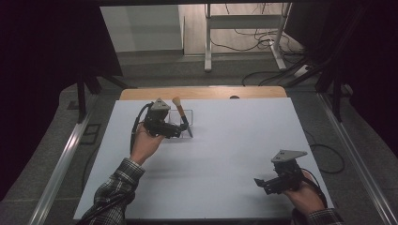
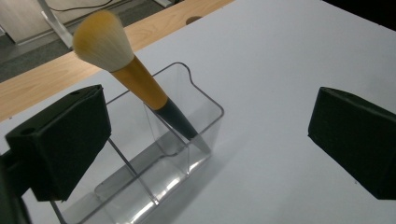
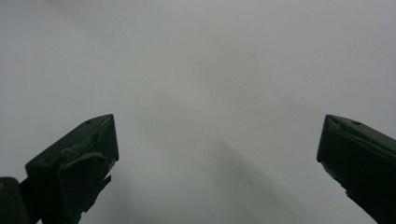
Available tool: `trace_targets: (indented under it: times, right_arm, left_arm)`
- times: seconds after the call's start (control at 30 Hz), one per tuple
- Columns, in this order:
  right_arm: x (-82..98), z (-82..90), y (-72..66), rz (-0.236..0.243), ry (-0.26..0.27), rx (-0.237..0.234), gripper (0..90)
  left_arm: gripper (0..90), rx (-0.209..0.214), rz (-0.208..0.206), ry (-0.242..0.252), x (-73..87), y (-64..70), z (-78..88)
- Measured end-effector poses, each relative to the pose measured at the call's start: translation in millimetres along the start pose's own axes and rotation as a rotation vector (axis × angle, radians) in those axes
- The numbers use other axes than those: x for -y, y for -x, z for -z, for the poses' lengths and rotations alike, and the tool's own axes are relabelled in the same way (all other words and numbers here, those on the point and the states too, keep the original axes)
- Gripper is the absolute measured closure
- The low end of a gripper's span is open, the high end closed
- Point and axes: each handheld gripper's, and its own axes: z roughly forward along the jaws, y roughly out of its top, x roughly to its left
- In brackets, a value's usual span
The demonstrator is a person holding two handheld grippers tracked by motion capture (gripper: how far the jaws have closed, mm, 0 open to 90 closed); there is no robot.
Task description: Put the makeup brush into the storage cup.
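Makeup brush (image 2: 140,81) tilted in clear organizer (image 2: 159,158), left gripper (image 2: 205,140) open

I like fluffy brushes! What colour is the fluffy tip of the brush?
The brush's fluffy tip is white with yellow-orange ends, clearest in the left gripper view.

orange-and-black brush (image 2: 140,81), clear organizer (image 2: 205,109), plaid sleeve (image 1: 115,190)

dim, dark-edged high view; soft shadows, glare on clear organiser (image 2: 159,158)
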Motion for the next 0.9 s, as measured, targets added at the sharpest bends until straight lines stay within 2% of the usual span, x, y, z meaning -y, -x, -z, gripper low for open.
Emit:
trace_targets:
  times: [0.43,0.9]
  right_arm:
    - [-0.2,0.2,0.0,0.0,0.002,0.0,0.0]
    - [-0.5,1.1,0.4,-0.008,0.012,0.0,0.0]
  left_arm:
    - [0.0,0.034,-0.013,0.003,10.6,16.5,12.9]
    - [0.0,0.039,-0.003,-0.012,23.8,18.6,14.5]
